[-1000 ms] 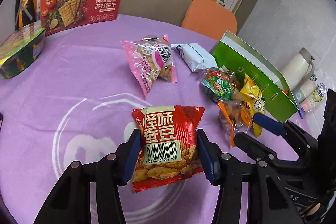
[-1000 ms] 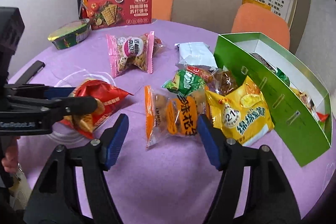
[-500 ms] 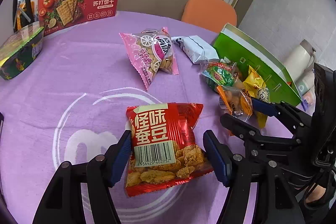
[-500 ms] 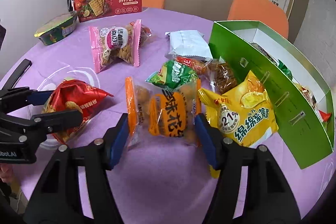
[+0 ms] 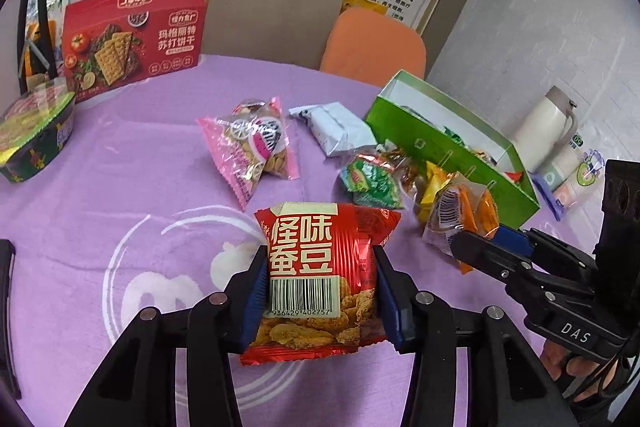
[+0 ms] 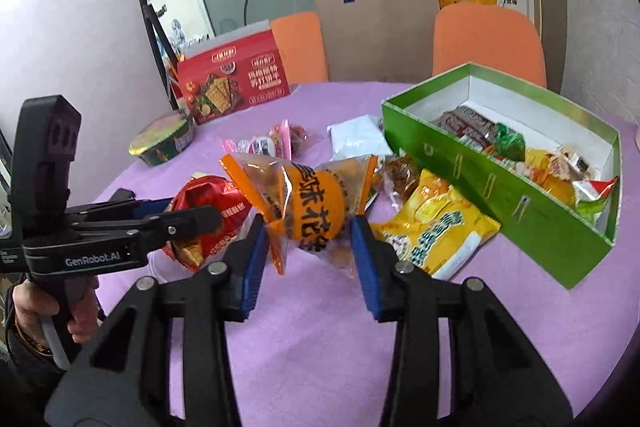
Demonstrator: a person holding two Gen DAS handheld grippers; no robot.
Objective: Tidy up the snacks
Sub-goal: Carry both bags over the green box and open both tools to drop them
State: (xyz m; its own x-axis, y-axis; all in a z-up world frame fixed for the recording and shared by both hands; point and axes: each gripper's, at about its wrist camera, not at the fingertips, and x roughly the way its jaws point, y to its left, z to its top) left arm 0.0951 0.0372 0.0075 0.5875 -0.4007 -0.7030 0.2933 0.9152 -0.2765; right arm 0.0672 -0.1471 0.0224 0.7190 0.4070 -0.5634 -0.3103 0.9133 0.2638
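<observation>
- The left tool (image 5: 320,291) is clamped on the red snack bag (image 5: 324,275), its blue pads pressing both sides of the pack at the barcode, with the bag's lower edge hanging toward the camera.
- From the right wrist view the same red bag (image 6: 204,223) sits between the left tool's dark fingers, low over the purple desk (image 6: 320,327).
- The right tool (image 6: 310,251) is clamped on the orange snack bag (image 6: 312,207), which is squeezed at its middle and looks lifted off the cloth.
- In the left wrist view the orange bag (image 5: 460,215) hangs at the tip of the right tool, just in front of the green box (image 5: 460,143).
- The green box (image 6: 500,179) stands open on the right side of the desk, with several wrapped snacks already inside.
- A yellow snack bag (image 6: 436,231) lies on the desk against the box's near wall, just beside the orange bag.
- A green snack packet (image 5: 372,179), a pink biscuit bag (image 5: 256,151) and a white packet (image 5: 340,127) lie loose on the cloth farther back.
- A red cracker box (image 5: 132,43) stands upright at the desk's far edge, with a noodle bowl (image 5: 36,131) near it on the left.
</observation>
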